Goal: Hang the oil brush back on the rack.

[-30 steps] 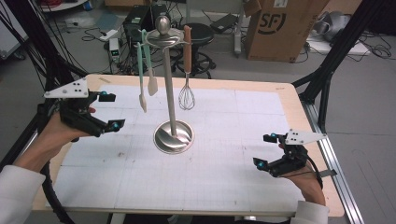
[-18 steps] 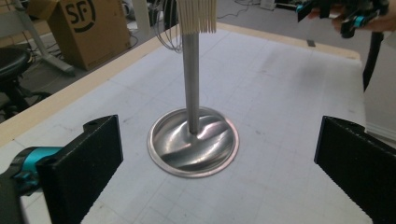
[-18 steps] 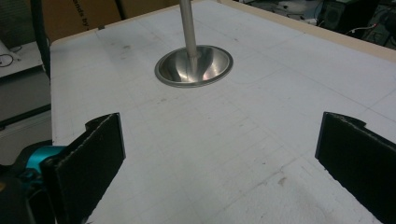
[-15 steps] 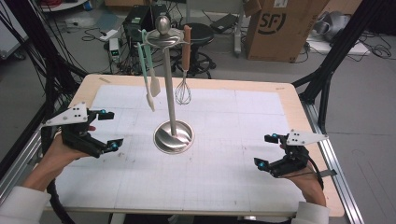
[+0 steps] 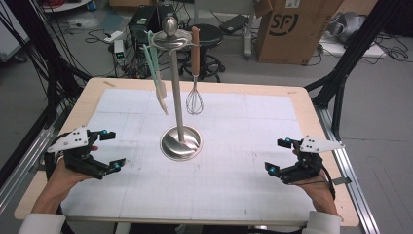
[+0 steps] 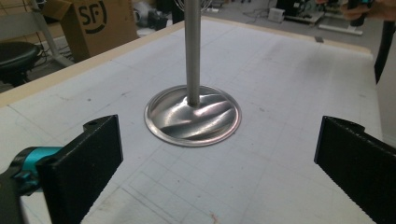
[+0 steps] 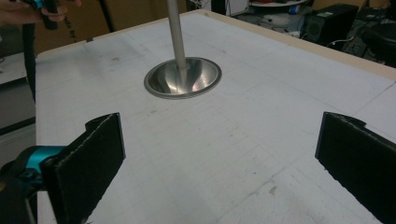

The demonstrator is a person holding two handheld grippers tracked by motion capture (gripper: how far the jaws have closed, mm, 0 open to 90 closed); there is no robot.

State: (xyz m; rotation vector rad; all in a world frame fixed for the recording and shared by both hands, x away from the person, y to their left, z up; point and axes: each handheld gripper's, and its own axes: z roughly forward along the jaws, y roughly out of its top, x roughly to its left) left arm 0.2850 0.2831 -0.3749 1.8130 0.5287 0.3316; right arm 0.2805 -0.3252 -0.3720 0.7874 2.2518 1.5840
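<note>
Left hand-held gripper (image 5: 111,151) lower, nearer table edge (image 5: 29,204) than before, jaws apart

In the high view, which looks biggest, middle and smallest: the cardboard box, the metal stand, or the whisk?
1. Metal stand, tallest, its pole spans much of the picture.
2. Cardboard box, wide, but farther off and cut by the top edge, so its rank against the stand is unsure.
3. Whisk, clearly smallest.
</note>
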